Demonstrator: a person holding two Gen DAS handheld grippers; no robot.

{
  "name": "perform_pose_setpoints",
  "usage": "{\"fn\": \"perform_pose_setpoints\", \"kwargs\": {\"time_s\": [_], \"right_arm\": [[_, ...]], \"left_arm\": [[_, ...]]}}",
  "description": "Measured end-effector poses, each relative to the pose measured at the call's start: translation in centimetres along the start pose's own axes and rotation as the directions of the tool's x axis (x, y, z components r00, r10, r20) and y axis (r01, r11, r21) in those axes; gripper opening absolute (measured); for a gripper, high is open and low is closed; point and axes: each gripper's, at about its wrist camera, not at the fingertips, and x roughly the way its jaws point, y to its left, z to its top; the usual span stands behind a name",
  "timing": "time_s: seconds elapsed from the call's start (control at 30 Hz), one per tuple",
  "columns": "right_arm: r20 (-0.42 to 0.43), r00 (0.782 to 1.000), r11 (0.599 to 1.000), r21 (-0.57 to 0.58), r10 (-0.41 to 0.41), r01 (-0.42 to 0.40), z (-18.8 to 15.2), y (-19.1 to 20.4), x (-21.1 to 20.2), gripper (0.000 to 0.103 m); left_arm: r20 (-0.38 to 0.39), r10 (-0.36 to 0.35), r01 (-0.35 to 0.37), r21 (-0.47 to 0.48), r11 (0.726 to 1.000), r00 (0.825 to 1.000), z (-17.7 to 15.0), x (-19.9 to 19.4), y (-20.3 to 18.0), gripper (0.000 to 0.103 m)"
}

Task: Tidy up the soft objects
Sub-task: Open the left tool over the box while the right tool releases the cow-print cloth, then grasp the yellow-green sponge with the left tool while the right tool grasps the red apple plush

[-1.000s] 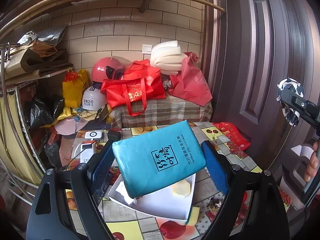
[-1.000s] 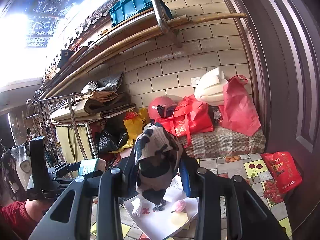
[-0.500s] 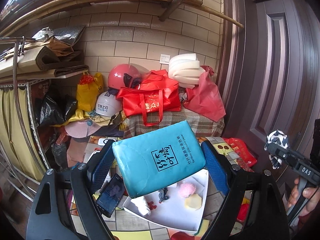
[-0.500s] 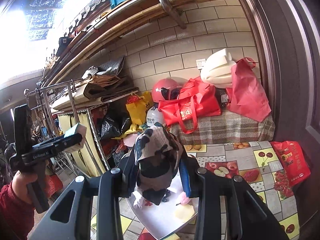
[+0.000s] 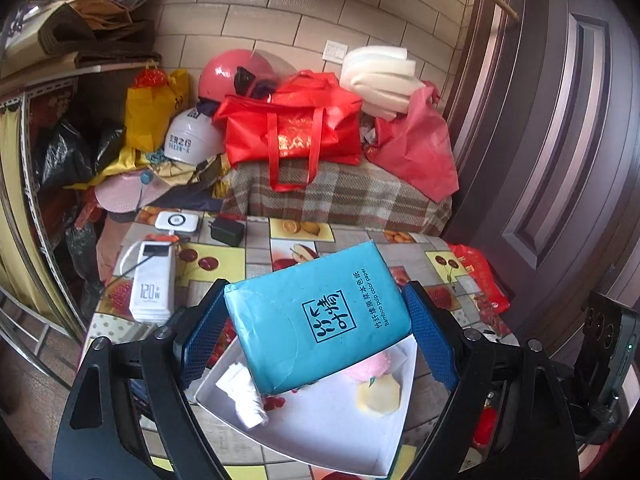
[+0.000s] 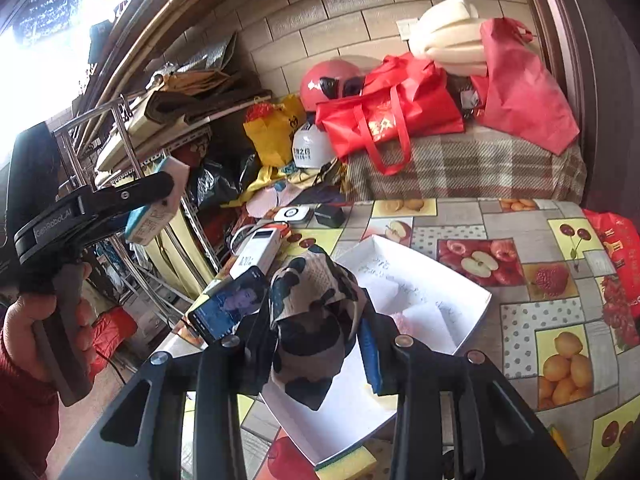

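The left gripper [image 5: 318,330] grips a blue tissue pack [image 5: 320,316], printed "Bamboo pulp color paper", above the white tray [image 5: 332,432]. The right gripper [image 6: 316,344] squeezes a patterned cloth [image 6: 316,320] over the tray's near-left edge, beside the "120W" power bank [image 5: 152,284].

Ahead of both grippers, a wall of beige tiles [image 5: 256,24] is running across the back of the room, carrying a pale switch plate [image 5: 335,49]. To the right of the grippers a dark brown panelled door [image 5: 560,140] is standing shut. Off to their left a metal shelving rack [image 6: 132,148] is holding folded cardboard, and a yellow curtain [image 5: 10,184] is hanging beneath it. High on the left of the right gripper, daylight is glaring through a translucent roof [image 6: 44,20]. Long bamboo poles [image 6: 168,12] are lying overhead along the wall.
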Motion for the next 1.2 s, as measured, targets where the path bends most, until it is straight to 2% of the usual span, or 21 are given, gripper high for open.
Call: {"fn": "perform_pose_setpoints", "kwargs": {"time_s": [0.1, 0.2, 0.3, 0.4, 0.43, 0.47, 0.5, 0.8, 0.93, 1.0, 1.07, 1.13, 1.2], "right_arm": [[-0.082, 0.997, 1.000, 0.000, 0.000, 0.000, -1.7, -0.3, 3.1, 0.036], [-0.144, 0.990, 1.000, -0.006, -0.007, 0.006, -3.0, -0.5, 5.7, 0.038], [-0.171, 0.985, 0.999, -0.022, -0.034, 0.030, -4.0, -0.5, 7.5, 0.042], [-0.176, 0.982, 0.997, -0.029, -0.070, 0.066, -4.4, -0.8, 8.7, 0.064], [-0.179, 0.980, 0.996, -0.036, -0.084, 0.079, -4.5, -0.8, 9.0, 0.082], [-0.183, 0.978, 0.995, -0.048, -0.098, 0.091, -4.7, -0.8, 9.2, 0.095], [-0.183, 0.977, 0.993, -0.059, -0.109, 0.100, -4.8, -0.7, 9.3, 0.101], [-0.144, 0.974, 0.983, -0.080, -0.173, 0.163, -5.2, -0.4, 7.2, 0.103], [-0.073, 0.970, 0.972, -0.055, -0.233, 0.229, -4.4, -2.3, 4.3, 0.103], [-0.041, 0.949, 0.950, -0.024, -0.312, 0.311, -3.8, -4.6, 2.9, 0.103], [-0.056, 0.902, 0.903, 0.002, -0.428, 0.429, -3.5, -7.5, 2.3, 0.103], [-0.114, 0.841, 0.847, -0.008, -0.528, 0.531, -3.8, -10.2, 2.8, 0.103], [-0.209, 0.815, 0.840, -0.070, -0.540, 0.538, -4.8, -11.9, 4.5, 0.103]], "left_arm": [[-0.098, -0.009, 0.011, 0.013, 1.000, 0.995, -1.7, 5.1, -1.2, 0.086], [-0.145, 0.002, 0.008, 0.066, 0.998, 0.989, -3.0, 8.6, -2.8, 0.087], [-0.178, 0.025, -0.004, 0.117, 0.993, 0.984, -3.5, 10.7, -3.7, 0.088], [-0.174, 0.063, -0.036, 0.153, 0.987, 0.983, -3.5, 11.7, -4.1, 0.103], [-0.157, 0.070, -0.045, 0.159, 0.986, 0.985, -3.4, 11.6, -4.2, 0.103], [-0.142, 0.074, -0.051, 0.161, 0.986, 0.987, -3.5, 11.5, -4.0, 0.103], [-0.133, 0.074, -0.052, 0.164, 0.985, 0.988, -3.4, 11.5, -3.9, 0.103], [-0.089, 0.072, -0.060, 0.132, 0.989, 0.993, -3.4, 10.0, -3.6, 0.103], [-0.047, 0.058, -0.055, 0.071, 0.996, 0.997, -3.4, 7.0, -2.0, 0.103], [-0.037, 0.069, -0.068, 0.038, 0.997, 0.997, -4.2, 5.2, -0.5, 0.103], [-0.041, 0.073, -0.072, 0.003, 0.997, 0.997, -5.7, 3.3, 1.0, 0.103], [-0.062, 0.071, -0.072, -0.025, 0.997, 0.996, -7.8, 1.6, 2.3, 0.103], [-0.102, 0.064, -0.068, -0.032, 0.997, 0.993, -10.2, 0.4, 3.0, 0.103]]}}
